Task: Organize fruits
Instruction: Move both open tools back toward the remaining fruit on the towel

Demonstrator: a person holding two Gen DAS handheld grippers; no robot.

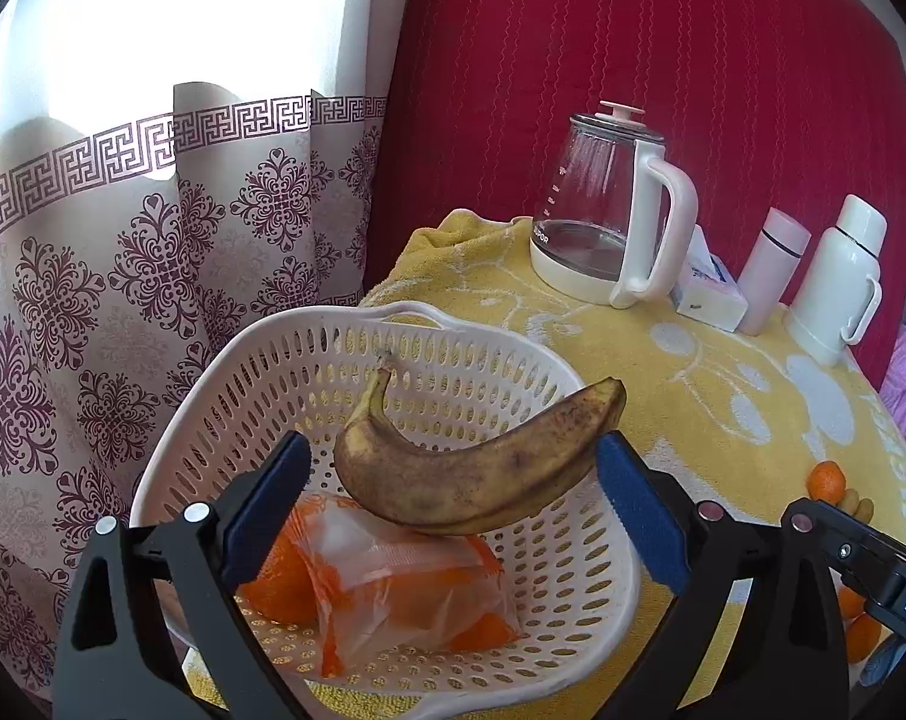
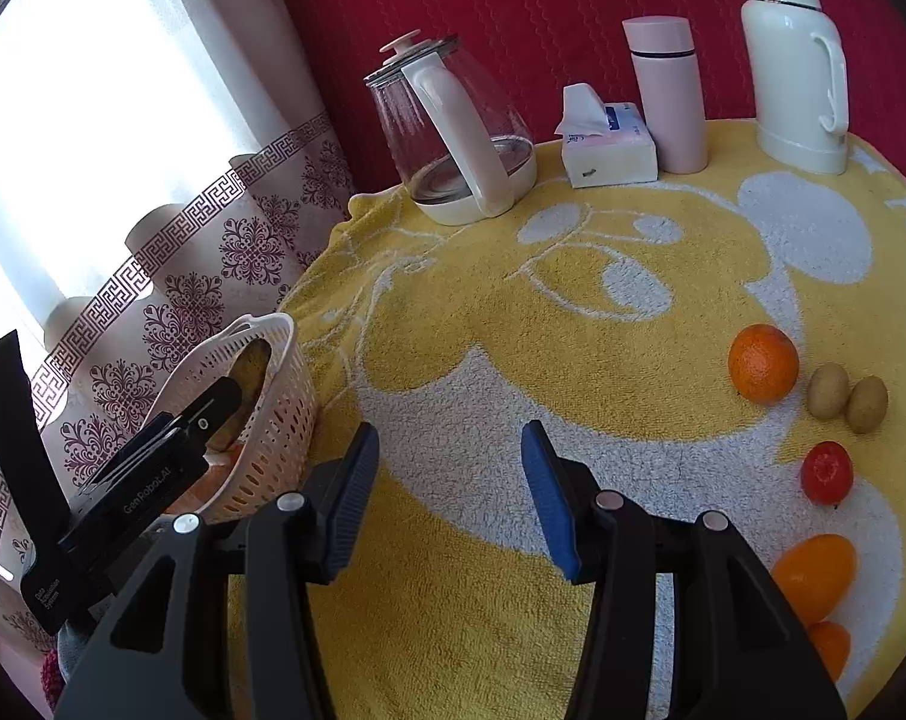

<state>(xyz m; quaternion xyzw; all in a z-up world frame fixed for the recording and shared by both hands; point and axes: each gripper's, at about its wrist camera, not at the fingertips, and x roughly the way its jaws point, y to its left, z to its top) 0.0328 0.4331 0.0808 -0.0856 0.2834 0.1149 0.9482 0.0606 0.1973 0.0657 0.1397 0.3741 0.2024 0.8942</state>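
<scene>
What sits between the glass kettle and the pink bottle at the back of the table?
A tissue box sits between the glass kettle and the pink bottle, clearest in the right wrist view.

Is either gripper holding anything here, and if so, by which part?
Nothing is held. The left gripper is open around the banana, which rests in the basket; the right gripper is open over the towel.

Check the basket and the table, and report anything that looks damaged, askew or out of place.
The banana over the white basket is badly browned and spotted, so overripe. It sits between the open left gripper, tilted atop a plastic bag of oranges. Nothing looks spilled.
</scene>
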